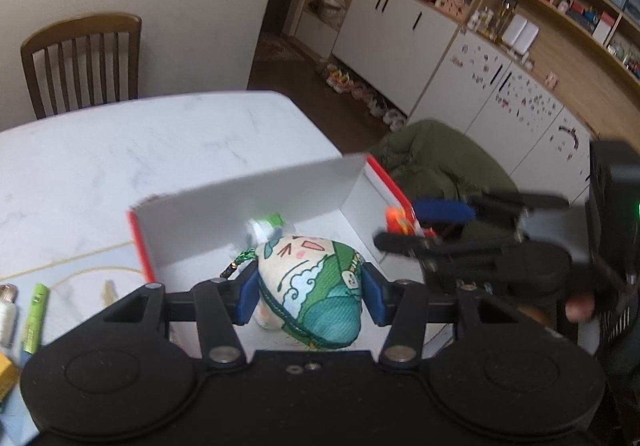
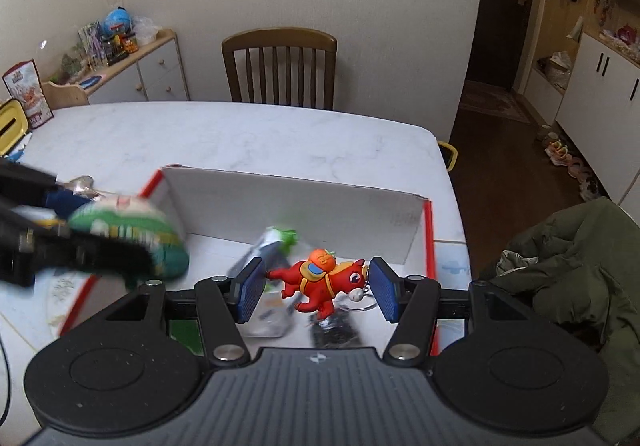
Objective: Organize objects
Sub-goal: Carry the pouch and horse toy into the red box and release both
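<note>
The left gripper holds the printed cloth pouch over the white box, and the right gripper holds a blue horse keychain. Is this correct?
Not quite: the horse keychain in the right gripper is red, as the right wrist view shows. The left gripper does hold the printed cloth pouch over the white box.

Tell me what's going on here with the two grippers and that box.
A person is sorting small items into a white box with red edges on a marble table. The left gripper holds a printed stuffed pouch over the box. The right gripper has a red toy horse keychain between its fingers, also over the box.
</note>
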### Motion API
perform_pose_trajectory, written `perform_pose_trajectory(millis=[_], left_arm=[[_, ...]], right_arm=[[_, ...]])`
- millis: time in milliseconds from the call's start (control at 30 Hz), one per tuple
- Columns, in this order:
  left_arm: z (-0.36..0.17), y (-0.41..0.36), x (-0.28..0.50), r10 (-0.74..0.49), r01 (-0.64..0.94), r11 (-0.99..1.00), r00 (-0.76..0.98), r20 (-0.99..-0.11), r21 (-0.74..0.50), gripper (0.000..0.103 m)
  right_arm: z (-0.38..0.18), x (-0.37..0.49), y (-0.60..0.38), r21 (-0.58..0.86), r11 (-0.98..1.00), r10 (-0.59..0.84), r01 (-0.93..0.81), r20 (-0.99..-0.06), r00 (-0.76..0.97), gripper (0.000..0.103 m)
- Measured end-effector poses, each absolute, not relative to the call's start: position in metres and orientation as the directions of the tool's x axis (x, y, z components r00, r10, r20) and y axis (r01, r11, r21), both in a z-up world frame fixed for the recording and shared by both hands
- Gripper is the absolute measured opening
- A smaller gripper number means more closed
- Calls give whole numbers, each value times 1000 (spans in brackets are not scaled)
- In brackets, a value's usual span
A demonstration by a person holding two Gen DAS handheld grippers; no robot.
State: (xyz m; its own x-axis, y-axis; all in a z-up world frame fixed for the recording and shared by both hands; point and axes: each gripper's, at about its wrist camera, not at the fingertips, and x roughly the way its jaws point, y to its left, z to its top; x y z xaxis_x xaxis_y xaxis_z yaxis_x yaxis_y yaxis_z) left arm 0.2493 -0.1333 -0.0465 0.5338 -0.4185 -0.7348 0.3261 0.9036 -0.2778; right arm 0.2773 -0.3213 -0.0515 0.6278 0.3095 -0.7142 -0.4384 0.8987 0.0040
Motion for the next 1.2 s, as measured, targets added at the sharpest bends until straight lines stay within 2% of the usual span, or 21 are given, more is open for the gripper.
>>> perform_pose_trajectory(millis=[500, 867, 1200], left_arm=[[-115, -193, 277, -336, 307, 927, 422, -842, -216, 51], [-142, -205, 302, -292, 280, 939, 345, -892, -199, 52], [-159, -203, 305, -272, 262, 945, 288, -918, -198, 53]], right_arm=[[-100, 334, -300, -33, 845, 299, -534, -799, 522, 56], [-124, 353, -289, -29, 838, 251, -545, -866, 433, 56], [-133, 354, -292, -2, 843, 251, -538, -882, 398, 55]])
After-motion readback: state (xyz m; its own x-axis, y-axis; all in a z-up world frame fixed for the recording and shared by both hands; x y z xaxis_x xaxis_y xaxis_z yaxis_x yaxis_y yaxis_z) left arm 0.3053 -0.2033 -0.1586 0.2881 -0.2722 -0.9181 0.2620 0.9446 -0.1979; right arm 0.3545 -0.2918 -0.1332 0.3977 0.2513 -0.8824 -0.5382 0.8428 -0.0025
